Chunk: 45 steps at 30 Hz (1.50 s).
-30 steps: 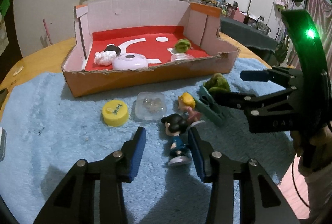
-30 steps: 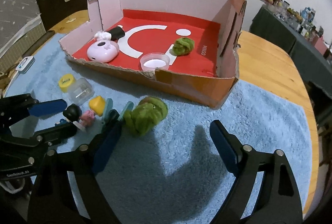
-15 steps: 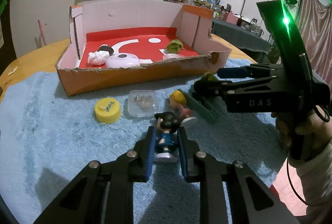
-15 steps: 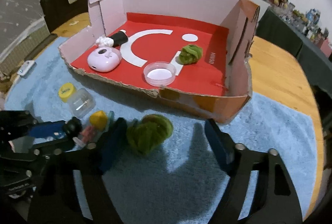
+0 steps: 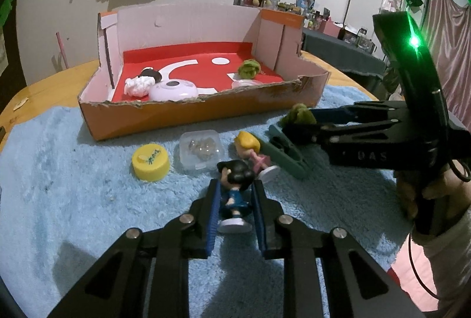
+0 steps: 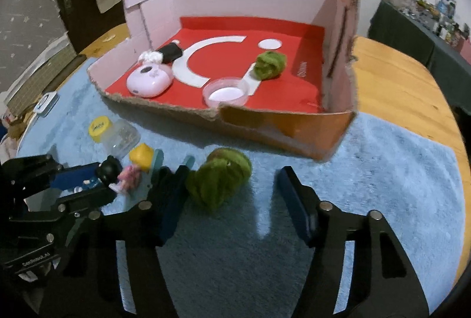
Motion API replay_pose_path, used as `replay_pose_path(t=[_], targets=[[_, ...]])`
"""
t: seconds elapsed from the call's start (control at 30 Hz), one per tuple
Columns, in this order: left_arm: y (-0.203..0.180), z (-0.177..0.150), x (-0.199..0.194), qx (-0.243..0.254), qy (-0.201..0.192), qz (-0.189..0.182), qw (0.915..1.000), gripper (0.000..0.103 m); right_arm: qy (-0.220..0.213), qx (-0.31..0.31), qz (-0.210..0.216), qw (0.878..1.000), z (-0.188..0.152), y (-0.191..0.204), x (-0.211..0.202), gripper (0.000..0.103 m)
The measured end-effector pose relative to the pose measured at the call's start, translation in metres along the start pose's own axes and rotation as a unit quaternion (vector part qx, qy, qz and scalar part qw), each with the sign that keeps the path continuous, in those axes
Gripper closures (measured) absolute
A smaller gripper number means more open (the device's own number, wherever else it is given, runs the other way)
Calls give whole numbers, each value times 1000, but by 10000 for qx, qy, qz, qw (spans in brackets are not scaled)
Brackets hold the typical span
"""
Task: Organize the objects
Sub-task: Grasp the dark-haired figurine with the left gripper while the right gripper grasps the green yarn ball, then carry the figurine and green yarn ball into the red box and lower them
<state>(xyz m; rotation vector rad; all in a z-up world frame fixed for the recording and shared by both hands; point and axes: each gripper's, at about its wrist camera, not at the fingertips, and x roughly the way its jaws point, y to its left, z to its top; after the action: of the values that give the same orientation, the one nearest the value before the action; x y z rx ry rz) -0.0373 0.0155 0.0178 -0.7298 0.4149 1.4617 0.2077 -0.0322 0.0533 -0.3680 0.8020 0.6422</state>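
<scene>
A black-haired figurine in blue (image 5: pixel 235 182) stands on the blue towel, and my left gripper (image 5: pixel 235 197) is shut on its body. A green fuzzy ball (image 6: pixel 219 182) lies on the towel before the cardboard box (image 5: pixel 206 109). My right gripper (image 6: pixel 232 173) has the ball between its closing jaws. The left finger (image 6: pixel 173 194) touches the ball and the right finger (image 6: pixel 294 206) stands apart from it. In the left wrist view the right gripper (image 5: pixel 297 125) reaches in from the right around the green ball (image 5: pixel 298 114).
On the towel lie a yellow cap (image 5: pixel 150 160), a clear small case (image 5: pixel 200 149), a blond figurine (image 5: pixel 250 147) and a teal clip (image 5: pixel 287 153). The box holds a pale pink device (image 6: pixel 150 79), a white-and-black toy (image 6: pixel 164 54), a clear dish (image 6: pixel 226 92) and another green ball (image 6: pixel 269 64).
My left gripper has shut on the black-haired figurine. My right gripper's jaws have narrowed around the green ball, and its left finger now touches it.
</scene>
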Motion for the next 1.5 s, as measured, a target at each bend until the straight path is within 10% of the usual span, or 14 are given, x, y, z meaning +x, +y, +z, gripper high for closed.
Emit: replay_pose_path(t=[0.07, 0.6, 1.5], targets=[[2, -1, -2, -67, -29, -30, 10000, 81, -53, 43, 92, 9999, 0, -1, -3, 68], [7, 20, -59, -81, -778, -75, 9969, 81, -1129, -128, 123, 9934, -4, 37, -80, 68], [22, 32, -66, -139, -782, -210, 9966, 81, -1024, -77, 155, 9946, 9, 44, -71, 68]])
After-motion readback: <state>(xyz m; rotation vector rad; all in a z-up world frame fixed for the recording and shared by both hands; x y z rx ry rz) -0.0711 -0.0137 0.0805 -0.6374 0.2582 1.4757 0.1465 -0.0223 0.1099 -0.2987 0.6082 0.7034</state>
